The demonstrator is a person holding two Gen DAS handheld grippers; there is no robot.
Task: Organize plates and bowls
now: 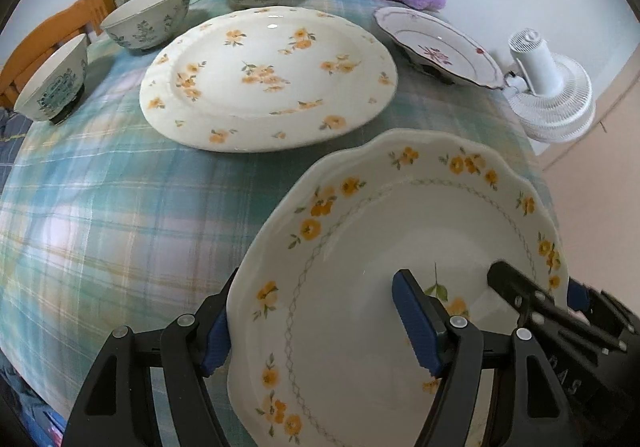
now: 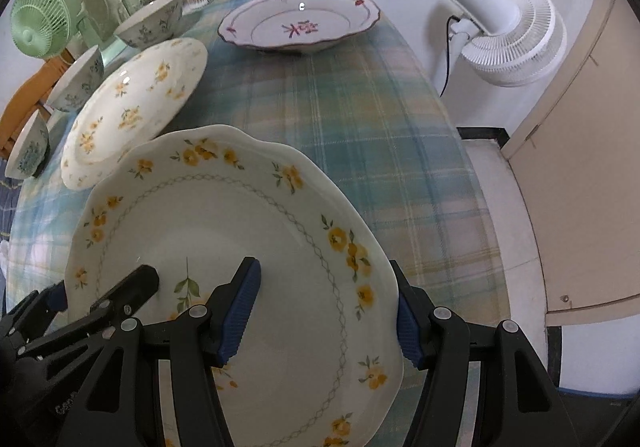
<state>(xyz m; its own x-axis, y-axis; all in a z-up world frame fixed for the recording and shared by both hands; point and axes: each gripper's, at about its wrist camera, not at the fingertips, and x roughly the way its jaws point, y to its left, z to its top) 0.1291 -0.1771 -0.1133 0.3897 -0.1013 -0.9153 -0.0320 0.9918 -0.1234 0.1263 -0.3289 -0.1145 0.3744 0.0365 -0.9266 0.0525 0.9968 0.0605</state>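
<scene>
Left wrist view: left tool straddles the near-left rim of the scalloped plate, one blue pad outside the rim, the other over the inner face. Pads look closed on the rim w/ the plate carried between both tools, though contact at the inner pad is hard to confirm from this angle. Right tool shows at the plate's right edge, one finger over the well, the other beyond the rim. Plate appears to hang above the bench, near the front edge. Ahead: large flat plate w/ yellow flowers, three patterned bowls to its left and rear, a red-flower plate at the far right.

Right wrist view: right tool grips the plate's right rim, inner pad on the face, outer pad against the edge. Left tool is clamped on the opposite side. Plate's far edge overlaps the large flat plate from this view; touching or not, can't tell.

Handling: glazed ceramic, stiff, fairly heavy, slick, chips easily. Rim holds on opposite sides suit it; pads should sit well onto the rim, not just the lip. Keep it level, set down softly, esp. if stacking onto the large plate.
</scene>
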